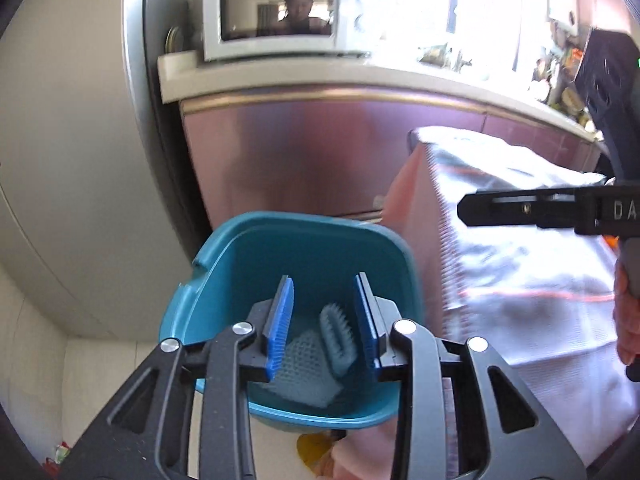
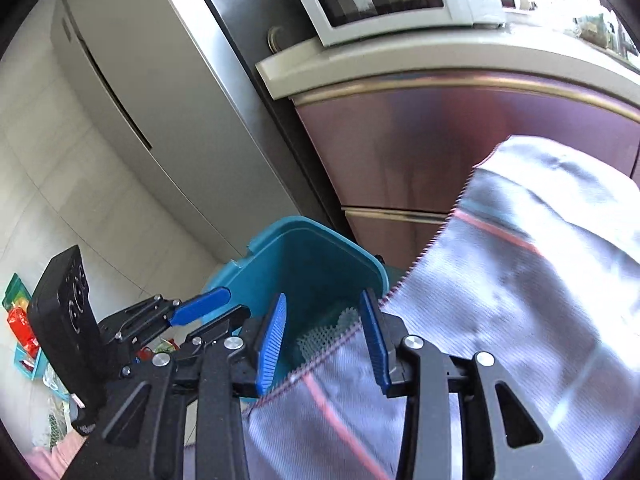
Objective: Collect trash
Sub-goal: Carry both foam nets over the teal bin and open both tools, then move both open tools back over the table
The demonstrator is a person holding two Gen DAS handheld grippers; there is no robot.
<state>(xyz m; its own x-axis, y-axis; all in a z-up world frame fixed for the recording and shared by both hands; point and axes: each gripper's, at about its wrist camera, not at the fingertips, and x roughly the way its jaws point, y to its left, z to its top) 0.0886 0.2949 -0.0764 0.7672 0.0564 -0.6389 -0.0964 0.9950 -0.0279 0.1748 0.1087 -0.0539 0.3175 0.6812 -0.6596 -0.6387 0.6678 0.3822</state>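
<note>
Refrigerator (image 2: 132,92), grey, fills the upper left of the right wrist view; in the left wrist view it runs down the left side.

Cabinet (image 1: 312,148) with glossy mauve fronts and a pale countertop (image 1: 280,76) spans the upper middle of both views. A white microwave (image 1: 272,16) stands on the countertop at top centre.

Cloth (image 1: 520,264), silvery grey with a thin red stripe, takes up the right side of both frames. In the right wrist view its zigzag edge runs up from bottom centre, overlapping the bin's right rim.

Teal trash bin (image 1: 304,248), open-topped, lower centre of both views. Inside at the bottom lie white foam netting (image 1: 300,364) and a pale ribbed piece (image 1: 338,332), touching one another.

Left gripper (image 1: 323,322): lower centre of its own view, over the bin's mouth. Blue pads parted to a moderate gap, nothing between them, nothing held. Seen from the right wrist view it sits lower left, beside the bin's left rim.

Right gripper (image 2: 326,340): lower centre of its view, pads parted about as far, gripping nothing. The cloth's edge passes just beside the right pad; contact cannot be told.
</note>
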